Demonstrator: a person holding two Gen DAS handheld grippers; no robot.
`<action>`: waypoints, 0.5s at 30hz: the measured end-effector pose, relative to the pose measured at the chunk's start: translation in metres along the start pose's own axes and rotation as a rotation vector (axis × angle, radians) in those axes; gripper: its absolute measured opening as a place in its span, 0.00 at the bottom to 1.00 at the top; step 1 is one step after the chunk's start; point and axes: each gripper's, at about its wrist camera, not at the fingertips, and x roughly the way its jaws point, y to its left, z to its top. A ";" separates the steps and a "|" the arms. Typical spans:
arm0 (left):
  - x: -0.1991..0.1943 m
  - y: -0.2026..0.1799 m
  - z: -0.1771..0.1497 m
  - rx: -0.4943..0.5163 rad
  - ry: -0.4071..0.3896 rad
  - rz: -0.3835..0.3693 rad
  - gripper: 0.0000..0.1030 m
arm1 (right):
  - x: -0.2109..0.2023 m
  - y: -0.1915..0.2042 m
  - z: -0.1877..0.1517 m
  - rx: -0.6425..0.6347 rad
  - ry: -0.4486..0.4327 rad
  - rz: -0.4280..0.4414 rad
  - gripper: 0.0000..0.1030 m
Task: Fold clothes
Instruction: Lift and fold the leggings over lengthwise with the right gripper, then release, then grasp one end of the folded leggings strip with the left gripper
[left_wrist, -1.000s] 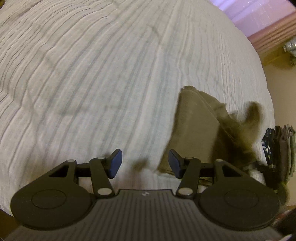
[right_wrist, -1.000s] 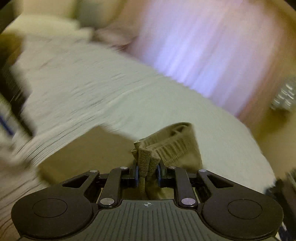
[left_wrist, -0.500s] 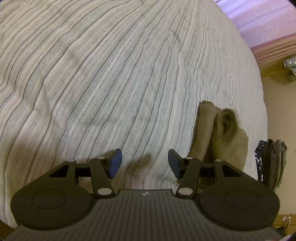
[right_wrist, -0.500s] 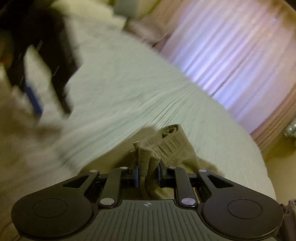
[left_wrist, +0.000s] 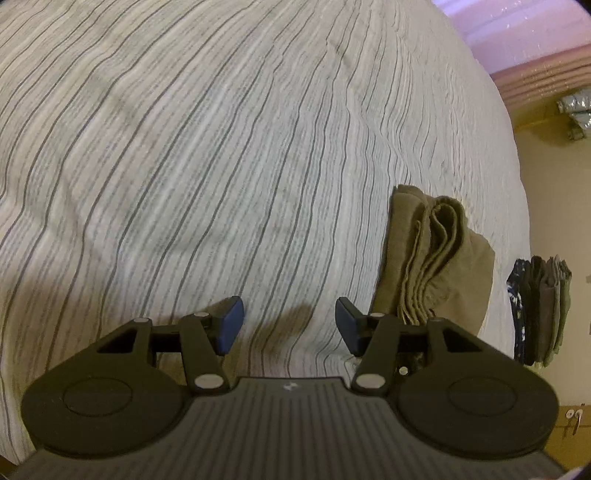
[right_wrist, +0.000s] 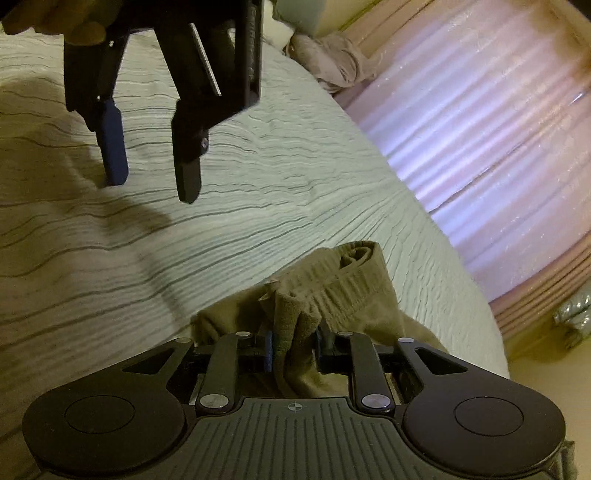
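our right gripper (right_wrist: 293, 349) is opening right now, jaws easing apart with a bunch of the olive garment (right_wrist: 354, 295) between them; a gap shows on the right side, so the pinch looks to be letting go. out from there, the olive garment lies in a folded bundle on the striped bedspread (right_wrist: 258, 206), near the bed's edge on the curtain (right_wrist: 480, 122) side, its ribbed waistband curling up at the far end.

our left gripper (left_wrist: 290, 325) stands wide with nothing in it, hovering over bare bedspread just beside the bundle, blue pads clear of the cloth. from this side we see the garment's stacked layers fanned along one edge.

we judge this cloth light, soft and limp, a knit that slumps and creeps rather than holds a crease. not fragile, not slippery, but the layers will splay if lifted from one ply. best hold, we reckon: pinch through all the layers at the folded edge, or at the thicker waistband. beyond the bed edge hangs a stack of folded clothes (left_wrist: 539, 306).
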 end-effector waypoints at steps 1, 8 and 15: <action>-0.001 -0.002 0.000 0.003 0.001 0.002 0.49 | -0.001 -0.005 0.000 0.039 -0.001 0.015 0.54; -0.006 -0.022 0.001 0.044 -0.012 -0.035 0.49 | -0.034 -0.053 -0.011 0.378 0.047 0.066 0.64; 0.012 -0.067 -0.017 0.183 -0.002 -0.111 0.49 | -0.044 -0.143 -0.079 0.975 0.163 0.010 0.45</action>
